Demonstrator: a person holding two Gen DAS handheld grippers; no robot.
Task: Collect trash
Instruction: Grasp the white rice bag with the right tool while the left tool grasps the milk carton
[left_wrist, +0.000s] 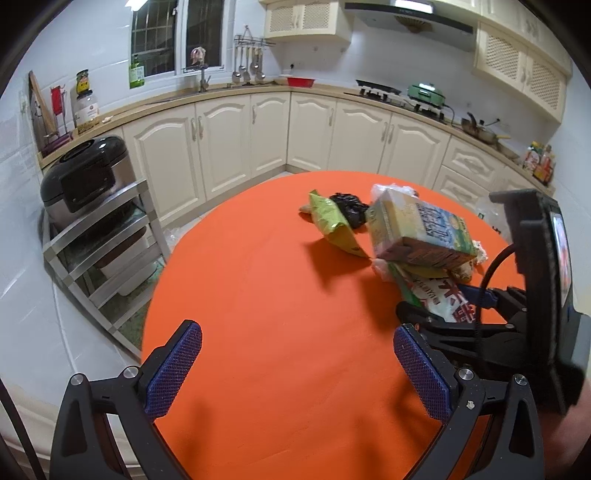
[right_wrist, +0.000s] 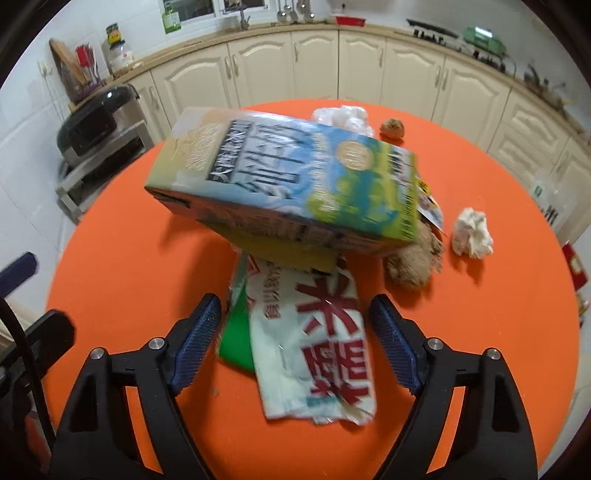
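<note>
I am looking down at the orange table (right_wrist: 122, 280) with my right gripper (right_wrist: 295, 339) straddling the white snack bag (right_wrist: 317, 343) near me, jaws parted, pads not pressing it. The bag is lying flat, its far end pinned under the tilted milk carton (right_wrist: 280, 184). I judge it light, thin, crinkly and slippery, so I am planning to pinch across its free near half. The carton looks stiff, probably empty, and may topple. A crumpled tissue (right_wrist: 472, 236) is sitting further right. My left gripper (left_wrist: 295, 369) is hanging wide open over bare table.
</note>
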